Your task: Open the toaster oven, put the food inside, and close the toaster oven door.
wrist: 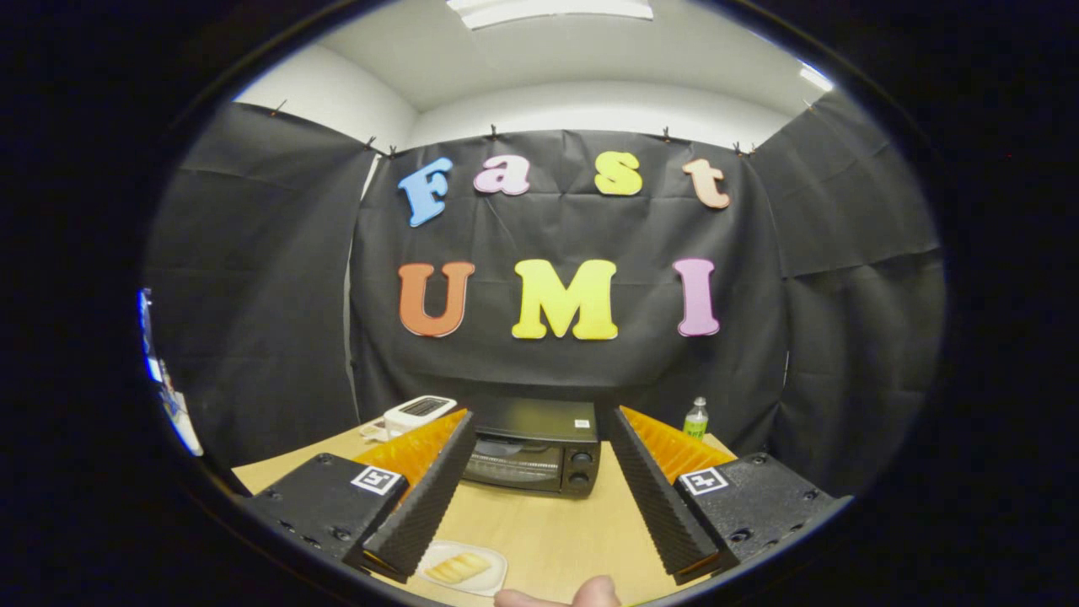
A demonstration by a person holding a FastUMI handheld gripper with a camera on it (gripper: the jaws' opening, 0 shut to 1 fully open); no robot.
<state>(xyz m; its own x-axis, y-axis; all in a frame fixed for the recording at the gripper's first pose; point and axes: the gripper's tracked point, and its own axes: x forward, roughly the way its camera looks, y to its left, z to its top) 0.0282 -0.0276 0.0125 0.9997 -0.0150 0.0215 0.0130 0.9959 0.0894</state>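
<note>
The toaster oven point(534, 453) stands on the wooden table point(556, 527), well back against the black booth wall, and it shows in the gap between the two fingers and beyond their tips. Its glass door point(512, 463) is shut, with two round knobs point(578, 468) stacked at its right end. The food point(456, 567), what looks like pale yellow slices, though the view is too small to name them, lies on a small white plate point(489, 580) on the near part of the table, just beside the inner edge of the left finger and well apart from the oven. The gripper point(537, 421) hangs above the table with its jaws spread wide and nothing between them. A fingertip point(563, 595) of the person's hand shows at the near table edge, just beside the plate. Left of the oven, behind the left finger, sits a white appliance with a dark slotted top point(410, 413). Right of the oven, near the wall, a small green-labelled bottle point(695, 419) stands upright.
</note>
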